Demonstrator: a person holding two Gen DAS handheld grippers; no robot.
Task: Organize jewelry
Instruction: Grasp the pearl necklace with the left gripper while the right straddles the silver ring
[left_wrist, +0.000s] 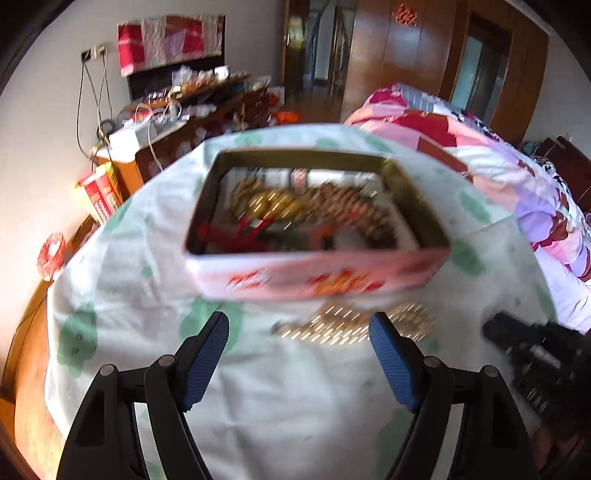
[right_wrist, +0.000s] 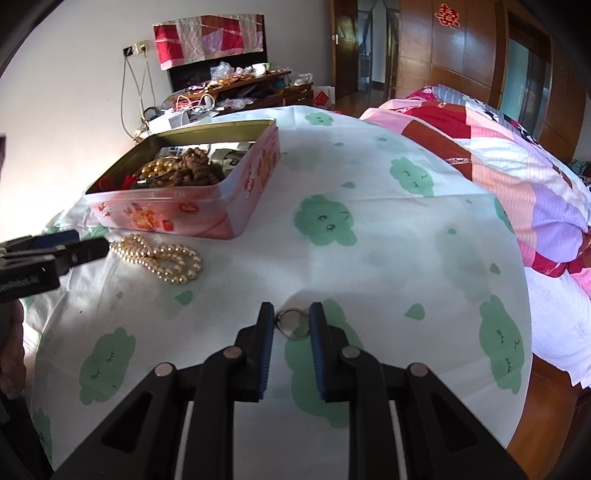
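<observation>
White cloth with green cloud prints (right_wrist: 388, 236) covers the counter, and a bed with a pink and red quilt (right_wrist: 509, 162) lies just beyond it on the right. Wooden wardrobe doors (right_wrist: 461, 66) close the back of the room, and a cluttered sideboard (right_wrist: 236, 92) stands against the far wall.

On the cloth sits an open pink tin (right_wrist: 184, 210), holding brown beads (right_wrist: 192, 168), gold beads and something red. Just in front of the tin, touching the cloth, lies a pearl necklace (right_wrist: 162, 258) in a loose heap.

The right tool (right_wrist: 291, 325) points down at the cloth, well apart from the tin, its blue pads drawn close on either side of a thin metal ring (right_wrist: 295, 338). The ring sits between the pads; whether they press it I cannot tell.

The left tool (left_wrist: 299, 336) hangs over the cloth with its pads wide apart and nothing between them. Its view is blurred; the necklace (left_wrist: 351, 325) shows just past its tips, the tin (left_wrist: 317, 280) behind that.
</observation>
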